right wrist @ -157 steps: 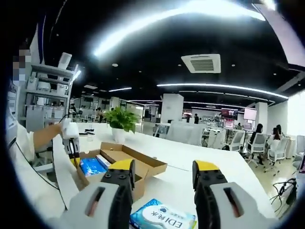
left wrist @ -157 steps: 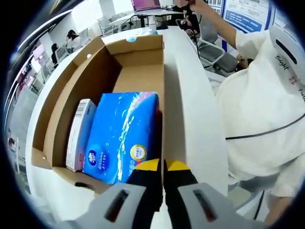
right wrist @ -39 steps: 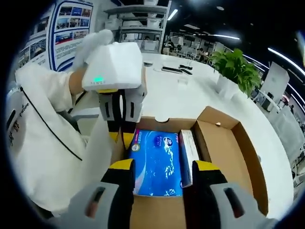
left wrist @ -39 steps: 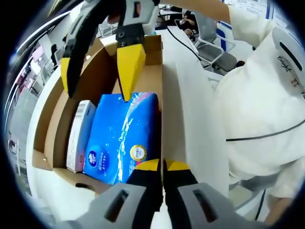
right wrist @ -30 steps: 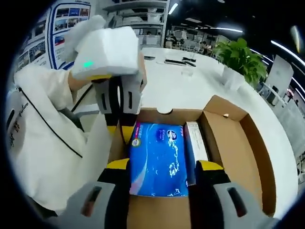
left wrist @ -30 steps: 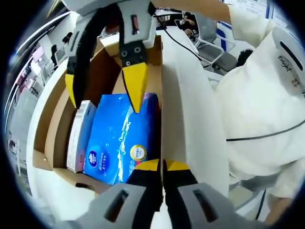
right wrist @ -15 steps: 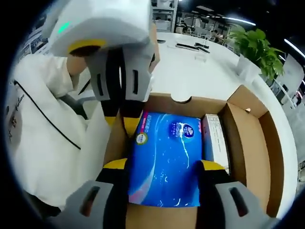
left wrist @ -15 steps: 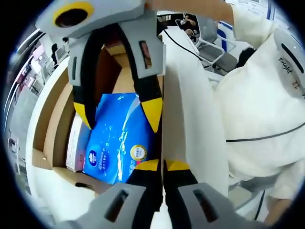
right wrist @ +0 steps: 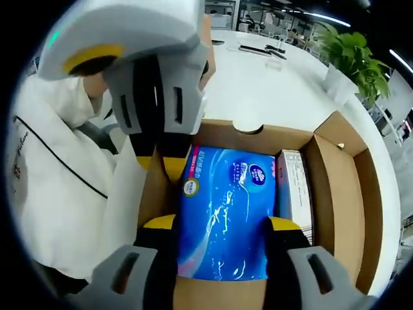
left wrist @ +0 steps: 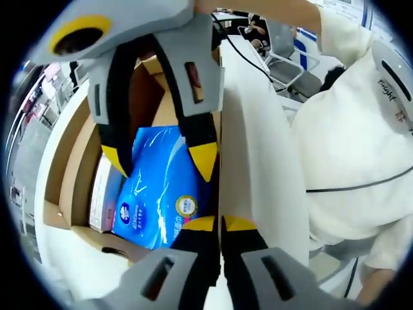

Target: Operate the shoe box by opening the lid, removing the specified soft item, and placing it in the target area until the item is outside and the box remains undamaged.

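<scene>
On the white table: an open cardboard shoe box (right wrist: 335, 194), its lid folded back flat on the far side from the person.
Shoe box in the left gripper view: the same box (left wrist: 74, 174) runs away from the camera, its right wall next to a bare strip of table (left wrist: 248, 142).
Soft item: a blue plastic tissue pack (right wrist: 226, 213) lies flat inside the box, at the end nearest the person; in the left gripper view the pack (left wrist: 158, 200) shows a round gold label at its near end.
Beside it: a slim white carton (right wrist: 295, 194) stands on edge, just beside the pack and between it and the empty part of the box; seen too in the left gripper view (left wrist: 102, 197).
Right tool (right wrist: 219, 227): jaws spread wide and lowered into the box, one yellow tip on each long side of the tissue pack; I cannot tell whether the tips press on it. From the left gripper view, this tool (left wrist: 160, 158) comes down from above, straddling the pack.
Left tool (left wrist: 221, 223): jaws together, pinching the near corner of the box wall just beside the pack's label. In the right gripper view it (right wrist: 160, 165) stands upright at that same wall.
Person: white sleeve and jacket (left wrist: 352, 148) on the right of the box.
Far off: a potted green plant (right wrist: 352, 55) on the table, well apart from the box.
</scene>
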Motion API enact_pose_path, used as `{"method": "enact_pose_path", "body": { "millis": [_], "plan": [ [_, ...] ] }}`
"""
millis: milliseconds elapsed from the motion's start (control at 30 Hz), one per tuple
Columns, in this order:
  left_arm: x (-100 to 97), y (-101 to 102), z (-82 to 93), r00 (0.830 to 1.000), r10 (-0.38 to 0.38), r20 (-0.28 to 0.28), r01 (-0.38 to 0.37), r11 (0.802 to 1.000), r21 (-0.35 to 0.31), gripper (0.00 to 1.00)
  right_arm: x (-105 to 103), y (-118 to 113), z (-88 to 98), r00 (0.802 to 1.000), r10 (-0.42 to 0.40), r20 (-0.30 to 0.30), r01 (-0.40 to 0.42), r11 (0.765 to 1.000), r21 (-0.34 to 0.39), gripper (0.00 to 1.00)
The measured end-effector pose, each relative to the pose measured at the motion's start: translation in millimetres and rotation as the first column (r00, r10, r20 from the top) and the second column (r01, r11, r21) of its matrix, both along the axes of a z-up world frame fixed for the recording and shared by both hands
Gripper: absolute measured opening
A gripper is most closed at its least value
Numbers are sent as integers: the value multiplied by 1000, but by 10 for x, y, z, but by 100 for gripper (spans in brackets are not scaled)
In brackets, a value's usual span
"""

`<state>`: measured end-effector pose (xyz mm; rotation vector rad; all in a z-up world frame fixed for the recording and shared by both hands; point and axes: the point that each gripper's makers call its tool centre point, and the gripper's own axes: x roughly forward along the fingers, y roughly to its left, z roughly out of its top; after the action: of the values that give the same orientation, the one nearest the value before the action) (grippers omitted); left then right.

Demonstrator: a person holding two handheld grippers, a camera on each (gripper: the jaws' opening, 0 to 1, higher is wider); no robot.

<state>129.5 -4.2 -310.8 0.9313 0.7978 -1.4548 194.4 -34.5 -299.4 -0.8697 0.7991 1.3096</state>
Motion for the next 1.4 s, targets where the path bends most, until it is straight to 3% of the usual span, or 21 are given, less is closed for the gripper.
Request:
{"method": "enact_pose_path", "body": {
  "millis": [267,600,900,1067,1400],
  "plan": [
    [54,6,0,1000,9,-10,-9,1000,5,1,-14,-14,-1,1000,15,-7,-16,996,-88,52],
    [50,9,5,1000,6,-3,-6,1000,2,1,-50,-190,-16,1000,13,-5,-14,992,-122,52],
    [-32,-1,-7,1000,7,0,-7,1000,1,1,-70,-348,-23,1000,22,-2,-22,991,-130,52],
    [-74,-8,-13,1000,9,-4,-9,1000,3,1,-223,-497,-51,1000,21,0,-21,994,-104,52],
    [-58,-4,-11,1000,8,-2,-8,1000,2,1,-250,-657,-76,999,42,3,-41,997,-73,52]
  ]
}}
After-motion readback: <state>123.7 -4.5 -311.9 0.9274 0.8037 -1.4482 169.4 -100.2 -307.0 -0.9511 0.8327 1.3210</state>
